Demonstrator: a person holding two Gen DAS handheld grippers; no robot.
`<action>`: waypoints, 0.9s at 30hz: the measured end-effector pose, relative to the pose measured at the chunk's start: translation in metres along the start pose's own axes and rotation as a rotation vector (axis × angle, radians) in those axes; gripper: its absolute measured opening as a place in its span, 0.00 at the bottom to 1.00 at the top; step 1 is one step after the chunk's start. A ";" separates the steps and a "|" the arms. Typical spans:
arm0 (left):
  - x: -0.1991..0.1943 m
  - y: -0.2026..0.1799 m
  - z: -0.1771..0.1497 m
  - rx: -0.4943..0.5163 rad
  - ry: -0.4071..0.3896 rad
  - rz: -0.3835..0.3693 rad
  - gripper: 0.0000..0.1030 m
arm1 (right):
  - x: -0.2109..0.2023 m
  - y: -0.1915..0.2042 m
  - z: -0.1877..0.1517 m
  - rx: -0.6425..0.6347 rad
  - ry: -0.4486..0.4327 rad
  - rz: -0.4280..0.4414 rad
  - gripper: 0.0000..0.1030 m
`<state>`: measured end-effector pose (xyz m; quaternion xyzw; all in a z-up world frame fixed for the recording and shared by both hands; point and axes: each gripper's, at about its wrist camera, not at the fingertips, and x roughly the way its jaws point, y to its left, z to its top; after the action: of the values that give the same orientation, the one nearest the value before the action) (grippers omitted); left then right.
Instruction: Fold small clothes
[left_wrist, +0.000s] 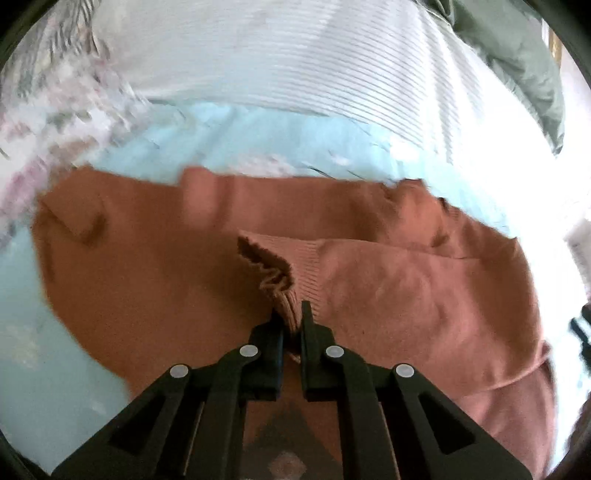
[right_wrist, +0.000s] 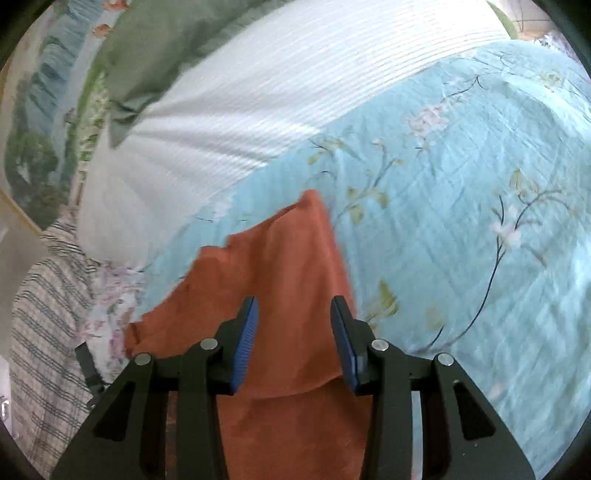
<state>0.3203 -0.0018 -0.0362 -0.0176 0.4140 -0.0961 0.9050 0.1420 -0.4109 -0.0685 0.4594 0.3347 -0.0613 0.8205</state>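
Observation:
A rust-orange knit garment (left_wrist: 388, 280) lies spread on a light blue floral bedspread (left_wrist: 258, 136). My left gripper (left_wrist: 290, 314) is shut on the garment's ribbed cuff (left_wrist: 273, 273), which bunches up between the black fingers. In the right wrist view the same orange garment (right_wrist: 288, 258) lies under and ahead of my right gripper (right_wrist: 294, 314), which is open with blue pads (right_wrist: 245, 343) apart. The fabric passes between and below them, and no grip on it shows.
A white ribbed blanket (right_wrist: 240, 110) lies across the bed beyond the garment. A green cloth (right_wrist: 159, 48) sits on it. A striped fabric (right_wrist: 44, 295) hangs at the left edge. The floral bedspread (right_wrist: 461, 221) stretches to the right.

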 end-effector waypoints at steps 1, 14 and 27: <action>0.005 0.005 0.001 -0.009 0.013 0.013 0.05 | 0.005 -0.001 0.002 -0.004 0.012 -0.007 0.41; 0.011 0.015 -0.015 -0.003 0.045 0.013 0.05 | 0.070 -0.020 0.036 -0.067 0.139 -0.067 0.09; -0.011 0.034 -0.031 -0.006 0.036 0.061 0.30 | 0.010 0.021 -0.016 -0.140 0.106 -0.016 0.57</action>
<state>0.2952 0.0349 -0.0520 -0.0062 0.4307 -0.0677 0.9000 0.1505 -0.3840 -0.0649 0.4009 0.3848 -0.0198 0.8311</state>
